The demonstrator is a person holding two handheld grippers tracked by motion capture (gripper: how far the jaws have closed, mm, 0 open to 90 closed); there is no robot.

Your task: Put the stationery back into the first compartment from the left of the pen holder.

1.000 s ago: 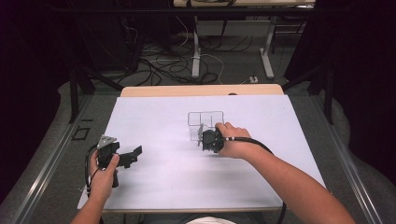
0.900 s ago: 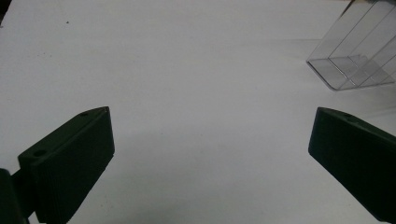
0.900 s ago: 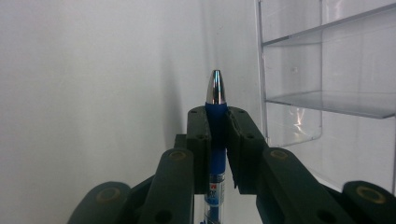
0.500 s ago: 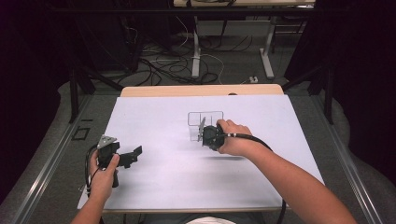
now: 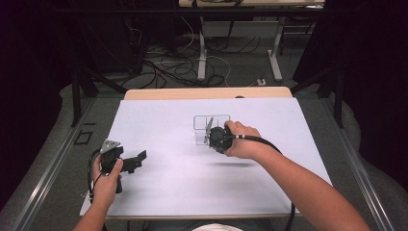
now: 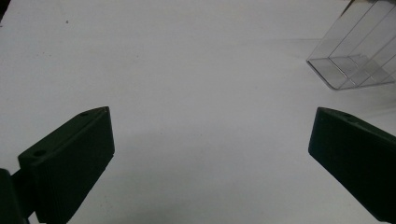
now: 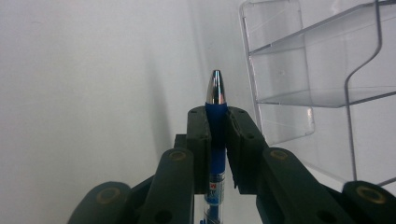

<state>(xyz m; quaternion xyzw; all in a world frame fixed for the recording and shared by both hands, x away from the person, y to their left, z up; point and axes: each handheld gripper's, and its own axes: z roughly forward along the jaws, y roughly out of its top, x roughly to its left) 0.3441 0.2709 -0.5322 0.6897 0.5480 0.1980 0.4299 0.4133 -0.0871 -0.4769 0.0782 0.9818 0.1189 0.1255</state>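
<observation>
1. The right gripper [image 7: 217, 116] has its two black jaws drawn in almost together, pinching a blue ballpoint pen with a silver metal tip [image 7: 216, 100] between the pads.
2. The pen runs along the line of the jaws: its blue grip section sits in the pinch, the silver cone pokes out just past the jaw ends, and the clear barrel with printed lettering trails back between the gripper's links (the lettering is too small to read).
3. In the high view, the right gripper [image 5: 211, 136] is held by the person's right hand [image 5: 242, 140] above the middle of the white table top [image 5: 288, 125], pressed close against the near side of a clear plastic compartment organiser [image 5: 211, 122].
4. In the right gripper view, the organiser [image 7: 322, 70] stands just beside the pen tip, to its right; whether the tip touches the plastic wall I cannot tell.
5. The left gripper [image 6: 210, 158] has its jaws spread wide, with bare white table between them and nothing held or touched.
6. In the high view, the left gripper [image 5: 137, 160] sits low at the table's near left corner in the person's left hand [image 5: 108, 181], well apart from the organiser, which appears at the upper right of the left gripper view [image 6: 359, 56].
</observation>
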